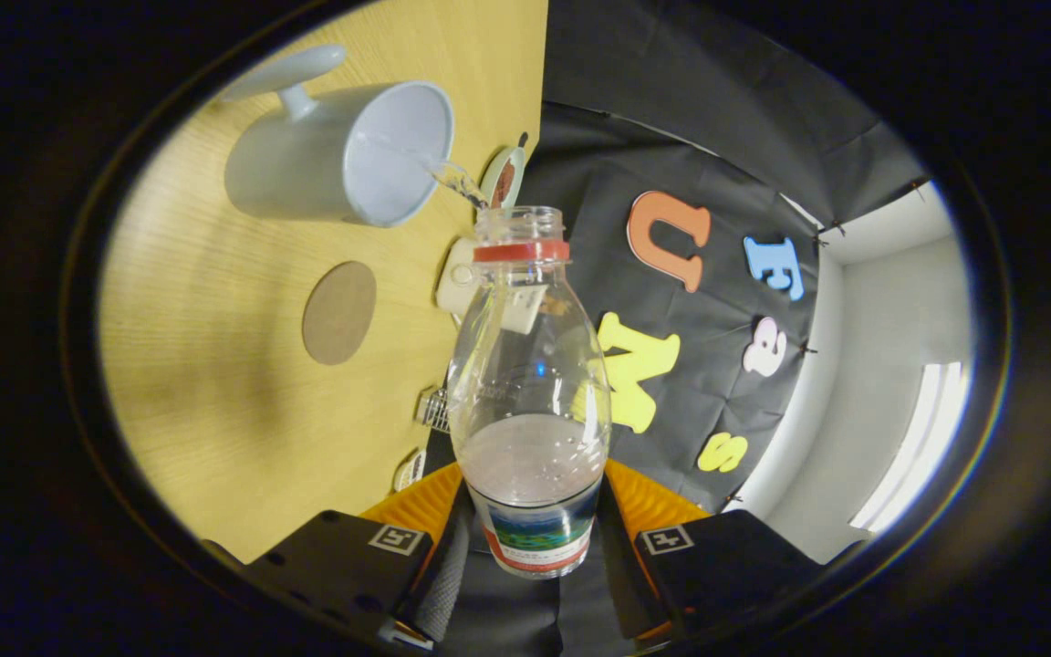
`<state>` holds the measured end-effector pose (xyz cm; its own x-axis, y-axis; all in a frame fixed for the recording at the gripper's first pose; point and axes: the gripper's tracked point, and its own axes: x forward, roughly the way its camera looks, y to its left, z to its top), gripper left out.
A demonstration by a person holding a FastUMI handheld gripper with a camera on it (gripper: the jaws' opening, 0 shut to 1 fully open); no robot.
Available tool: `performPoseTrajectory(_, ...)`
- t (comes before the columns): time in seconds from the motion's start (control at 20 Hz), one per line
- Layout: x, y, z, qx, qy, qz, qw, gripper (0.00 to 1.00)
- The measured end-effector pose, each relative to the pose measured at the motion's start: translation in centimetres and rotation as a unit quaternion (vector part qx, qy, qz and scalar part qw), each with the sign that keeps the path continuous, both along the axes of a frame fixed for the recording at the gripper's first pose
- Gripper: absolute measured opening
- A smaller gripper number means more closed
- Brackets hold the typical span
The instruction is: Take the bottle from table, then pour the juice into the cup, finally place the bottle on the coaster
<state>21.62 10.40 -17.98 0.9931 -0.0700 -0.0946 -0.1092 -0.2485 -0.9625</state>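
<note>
Both tongs (pixel 536 538) clamp bottle (pixel 527 392), pouring into cup (pixel 343 155)

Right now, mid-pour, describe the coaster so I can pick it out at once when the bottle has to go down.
Start at the wooden table and find the white cup. The coaster lies flat and bare beside it, off to one side of the bottle clamped in the hand-held gripper. It is the only thin brown disc there.

Clear bottle (pixel 527 383) tipped, pouring into cup (pixel 343 155)
</note>
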Motion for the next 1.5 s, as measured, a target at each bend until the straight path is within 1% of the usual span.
performPoseTrajectory(0.45, 0.3, -0.1, 0.2, -0.027, 0.006, 0.004, 1.000, 0.71)
performPoseTrajectory(1.5, -0.3, 1.4, 1.2, -0.069, 0.004, 0.024, 0.997, 0.71)
